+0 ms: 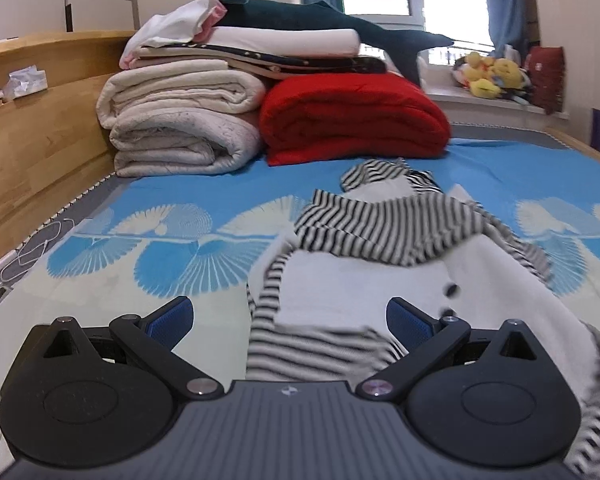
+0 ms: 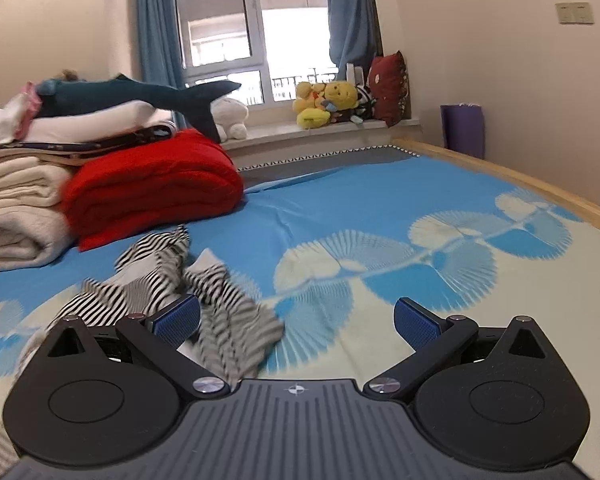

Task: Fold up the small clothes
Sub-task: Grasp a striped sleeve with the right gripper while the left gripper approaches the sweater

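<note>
While both grippers are held low over the bed, items are logged big to small.

Bed sheet (image 2: pixel 380 208): blue w/ pale fan-shell print; spread flat, seen in both views.
Blanket stack (image 1: pixel 180 128): cream, folded, set at far left against wooden bed frame (image 1: pixel 40 140); more folded linen is piled on top.
Red blanket (image 1: pixel 352 120): folded, placed just beside cream stack, on its right.
Plush shark (image 1: pixel 300 16): dark teal, laid across top of stack.
Garment (image 1: pixel 380 224): small, black/white striped w/ plain white panels; crumpled on sheet near red blanket, not yet folded. Dark buttons are noted on white part. Edges blurred in both views.
Plush toys (image 2: pixel 324 104): yellow, grouped on window sill.
Left gripper (image 1: pixel 290 316): jaws spread wide, nothing pinched; striped hem is seen lying between blue pads (image 1: pixel 172 320).
Right gripper (image 2: pixel 298 320): jaws spread wide, nothing held; garment lies at its left finger, bare sheet between pads otherwise.
</note>
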